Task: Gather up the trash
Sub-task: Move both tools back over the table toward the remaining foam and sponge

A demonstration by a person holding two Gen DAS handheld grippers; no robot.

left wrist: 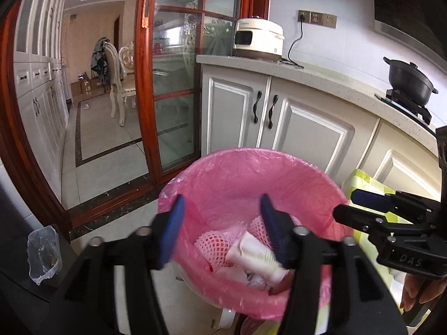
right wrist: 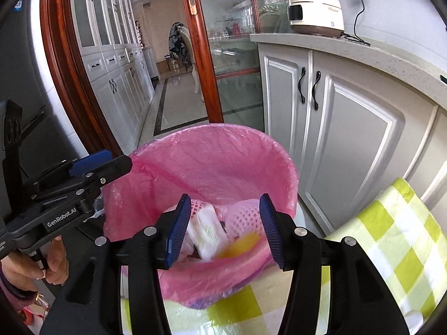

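Trash dropped into the bin

Both the left gripper (left wrist: 222,209) and right gripper (right wrist: 225,212) hang with fingers apart, holding nothing, over the pink-lined trash bin (right wrist: 279,150). Foam nets (right wrist: 243,215) and paper (left wrist: 251,248) lie inside; a yellow bit (right wrist: 241,244) looks just dropped.

rice cooker (left wrist: 258,37), black pot (left wrist: 409,82), checked cloth (right wrist: 391,231)

I get bright, even daylight in both views, with reflections on the glass door (left wrist: 173,83) ahead of the gripper. Fisheye bending curves cabinets toward dark corners. A yellow scrap (right wrist: 243,244) between the right gripper's (right wrist: 223,230) fingers smears with motion blur.
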